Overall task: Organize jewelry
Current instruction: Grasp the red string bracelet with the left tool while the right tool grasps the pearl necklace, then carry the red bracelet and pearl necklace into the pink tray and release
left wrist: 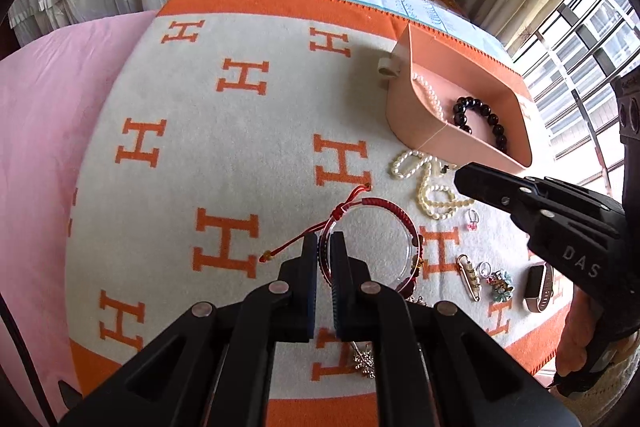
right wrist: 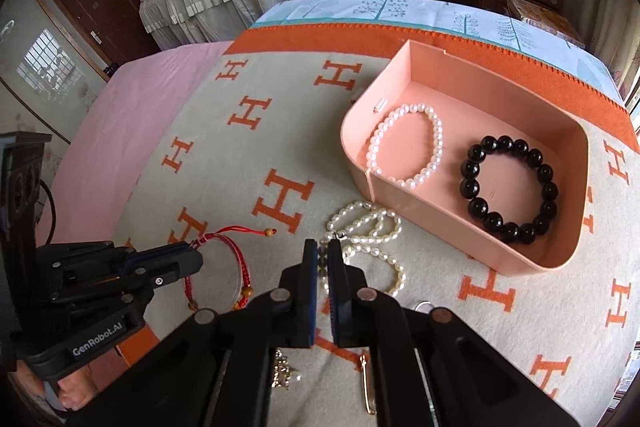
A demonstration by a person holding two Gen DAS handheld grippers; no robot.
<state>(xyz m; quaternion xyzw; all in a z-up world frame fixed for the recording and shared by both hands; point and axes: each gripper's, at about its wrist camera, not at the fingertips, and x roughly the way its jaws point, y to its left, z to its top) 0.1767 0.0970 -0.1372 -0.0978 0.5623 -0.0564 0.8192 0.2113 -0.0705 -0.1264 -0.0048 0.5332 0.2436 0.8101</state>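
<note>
The red woven cord bracelet [left wrist: 366, 227] is pinched by the nearly shut left gripper [left wrist: 325, 255], near the pink open box [right wrist: 460, 223]. It should next be lifted into the box. The right gripper [right wrist: 323, 259] is nearly shut; whether it has hold of the white pearl necklace [right wrist: 368, 231] cannot be told.

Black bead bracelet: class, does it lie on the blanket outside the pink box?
No, the black bead bracelet lies inside the pink box, beside the pearl bracelet.

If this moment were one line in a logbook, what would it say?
left gripper: shut on red braided cord bracelet | right gripper: shut on white pearl necklace | pink plastic box: two bracelets inside
</note>
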